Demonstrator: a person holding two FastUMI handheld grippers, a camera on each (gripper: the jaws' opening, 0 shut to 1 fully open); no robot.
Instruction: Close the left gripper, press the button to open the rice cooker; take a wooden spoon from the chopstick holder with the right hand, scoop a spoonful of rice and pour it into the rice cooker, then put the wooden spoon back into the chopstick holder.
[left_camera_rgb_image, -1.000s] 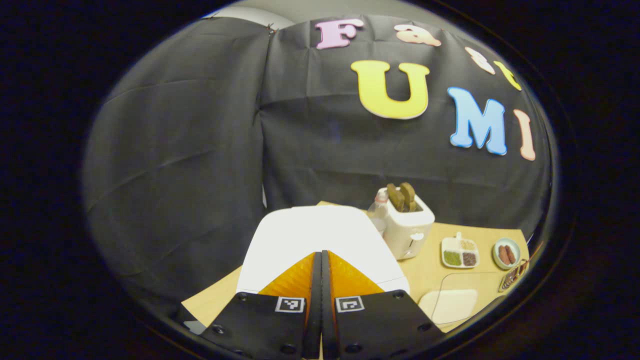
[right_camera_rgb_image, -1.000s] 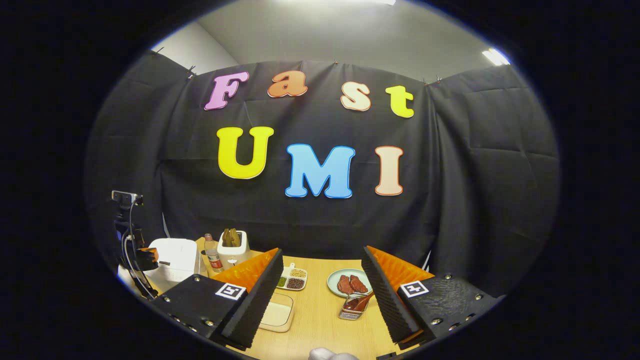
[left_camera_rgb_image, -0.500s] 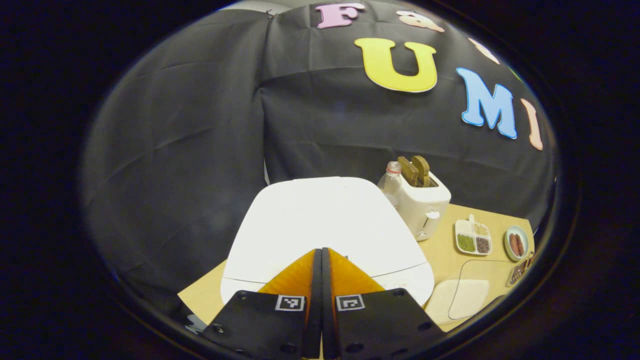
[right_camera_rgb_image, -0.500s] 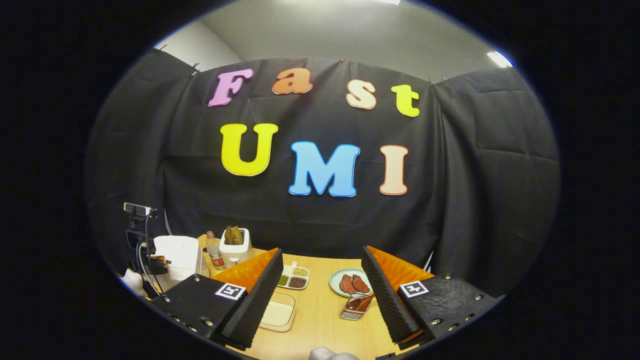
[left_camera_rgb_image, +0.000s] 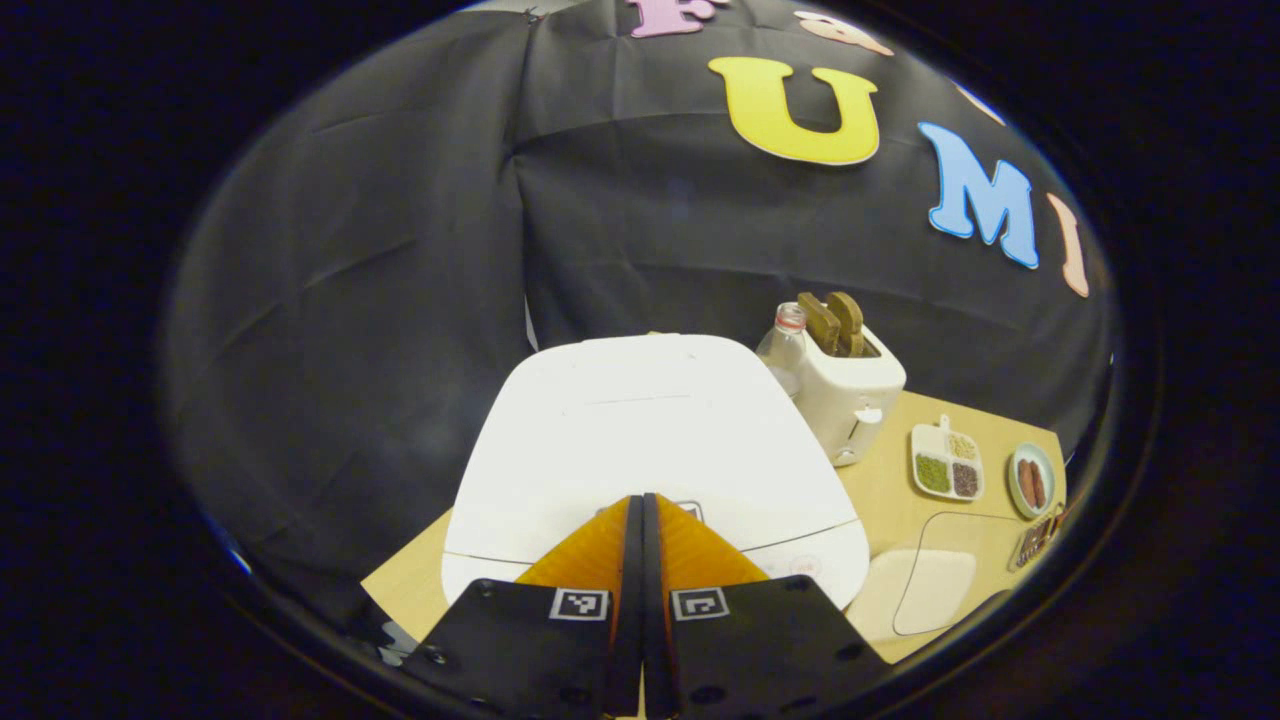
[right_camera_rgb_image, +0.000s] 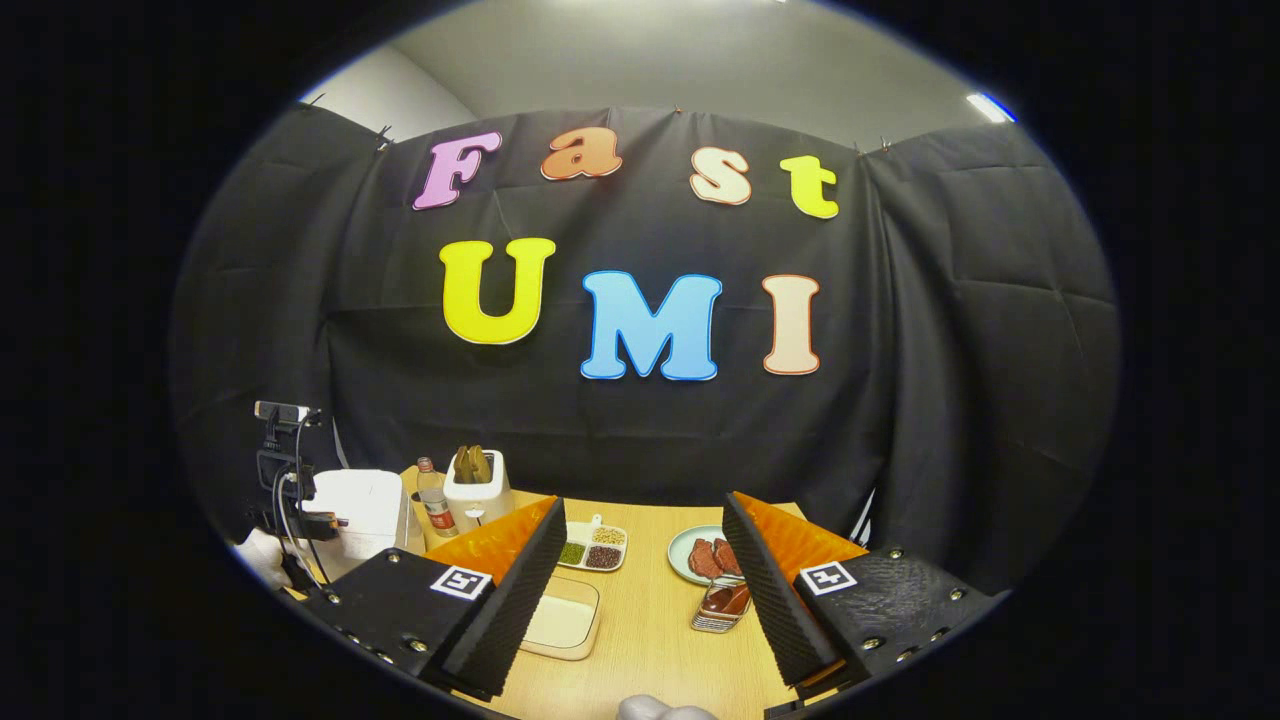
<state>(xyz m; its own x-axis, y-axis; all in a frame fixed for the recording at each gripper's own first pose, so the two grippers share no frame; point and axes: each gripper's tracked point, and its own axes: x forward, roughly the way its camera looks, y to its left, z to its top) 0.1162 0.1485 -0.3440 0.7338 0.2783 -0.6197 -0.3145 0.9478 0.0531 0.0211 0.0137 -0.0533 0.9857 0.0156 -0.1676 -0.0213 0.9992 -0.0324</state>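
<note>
Left gripper view: the left gripper (left_camera_rgb_image: 641, 505) has its two fingers pressed flat together, nothing between them, and their tips sit over the front edge of the white rice cooker (left_camera_rgb_image: 650, 430), at a small panel on the lid. Whether the tips touch the lid cannot be told. The cooker's lid is down. It stands at the left end of the wooden surface (left_camera_rgb_image: 890, 480). Just behind and to the right of it is a clear bottle (left_camera_rgb_image: 785, 345), and beside that a white toaster (left_camera_rgb_image: 850, 395) with two brown slices standing up in its slots. Farther right lie a divided dish (left_camera_rgb_image: 945, 465) of grains, a small plate (left_camera_rgb_image: 1030, 480) with reddish pieces, and nearer the camera a shallow tray (left_camera_rgb_image: 925, 590). A dark item at the far right edge is too small to make out.

Right gripper view: the right gripper (right_camera_rgb_image: 645, 545) hangs above the surface (right_camera_rgb_image: 650, 650) with its fingers spread wide and nothing held. Between them lie the divided dish (right_camera_rgb_image: 590, 550), the plate (right_camera_rgb_image: 695, 555) and a metal holder (right_camera_rgb_image: 720, 610) with reddish-brown utensils; the tray (right_camera_rgb_image: 562, 620) is partly behind the left finger. Far to the left stand the cooker (right_camera_rgb_image: 355, 505), the bottle (right_camera_rgb_image: 432, 500) and the toaster (right_camera_rgb_image: 475, 490). The left gripper (right_camera_rgb_image: 300, 520), with a cable and a camera on top, is at the cooker's front, a hand (right_camera_rgb_image: 262, 555) below it.
</note>
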